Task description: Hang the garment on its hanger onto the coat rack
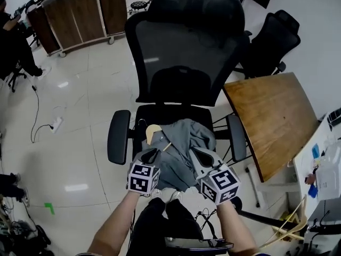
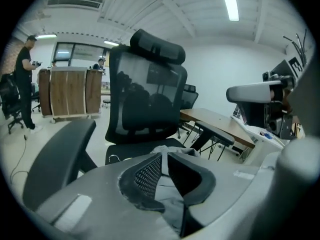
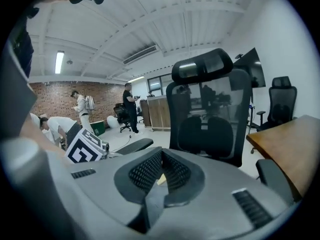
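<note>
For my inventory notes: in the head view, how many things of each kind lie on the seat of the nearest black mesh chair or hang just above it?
Grey fabric garment: 1
Light wooden hanger: 1
Grey handheld two-jaw grippers: 2 (left gripper, right gripper)
Total: 4

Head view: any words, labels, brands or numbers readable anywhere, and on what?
No readable text.
Black-and-white marker cubes, left and right: square patterns only, no letters.
Small blue item on the white desk: print, if any, too small to read.
</note>
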Available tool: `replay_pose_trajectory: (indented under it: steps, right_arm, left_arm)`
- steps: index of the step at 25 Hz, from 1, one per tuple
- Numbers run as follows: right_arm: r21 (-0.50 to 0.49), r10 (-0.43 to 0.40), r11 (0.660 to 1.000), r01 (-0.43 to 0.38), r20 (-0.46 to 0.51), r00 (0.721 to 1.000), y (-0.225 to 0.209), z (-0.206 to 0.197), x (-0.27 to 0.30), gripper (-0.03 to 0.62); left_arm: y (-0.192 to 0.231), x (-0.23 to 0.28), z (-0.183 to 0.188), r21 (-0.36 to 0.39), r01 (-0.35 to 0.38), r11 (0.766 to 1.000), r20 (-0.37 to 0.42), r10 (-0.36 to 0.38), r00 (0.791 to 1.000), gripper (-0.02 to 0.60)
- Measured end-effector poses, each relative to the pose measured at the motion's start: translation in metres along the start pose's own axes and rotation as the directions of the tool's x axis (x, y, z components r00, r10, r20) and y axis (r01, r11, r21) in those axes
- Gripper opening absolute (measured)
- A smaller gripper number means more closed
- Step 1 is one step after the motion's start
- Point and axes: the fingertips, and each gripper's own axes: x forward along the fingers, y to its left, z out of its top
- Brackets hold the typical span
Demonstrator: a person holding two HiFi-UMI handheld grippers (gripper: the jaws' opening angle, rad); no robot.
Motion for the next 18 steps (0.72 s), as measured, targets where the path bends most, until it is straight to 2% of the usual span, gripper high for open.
replay_pose_trajectory:
  steps: [3, 6, 7, 9, 15, 18]
  right_arm:
    - [0.002, 0.035, 0.999, -0.035, -0.044, 0.998, 0.0, -0.019, 0.019, 0.005]
    - [0.03, 0.075, 0.997, -0.073, -0.08, 0.994, 0.007, -0.041, 0.031, 0.005]
    - [0.036, 0.086, 0.996, -0.083, -0.089, 0.992, 0.007, -0.048, 0.035, 0.005]
    - [0.052, 0.1, 0.994, -0.095, -0.102, 0.99, 0.005, -0.06, 0.042, 0.005]
    - [0.121, 0.121, 0.987, -0.106, -0.121, 0.985, -0.001, -0.089, 0.056, 0.005]
    - [0.144, 0.122, 0.984, -0.103, -0.126, 0.984, -0.007, -0.101, 0.058, 0.005]
  left_arm:
    - [0.017, 0.029, -0.036, -0.036, -0.028, 0.999, -0.076, 0.025, 0.997, 0.155]
    - [0.047, 0.05, -0.074, -0.037, -0.129, 0.991, -0.151, 0.122, 0.981, 0.25]
    - [0.059, 0.059, -0.082, -0.032, -0.164, 0.986, -0.169, 0.156, 0.973, 0.292]
    - [0.082, 0.076, -0.097, -0.031, -0.227, 0.973, -0.207, 0.216, 0.954, 0.338]
    - [0.124, 0.122, -0.13, -0.058, -0.307, 0.95, -0.319, 0.274, 0.907, 0.357]
    - [0.131, 0.136, -0.141, -0.028, -0.34, 0.94, -0.353, 0.309, 0.883, 0.354]
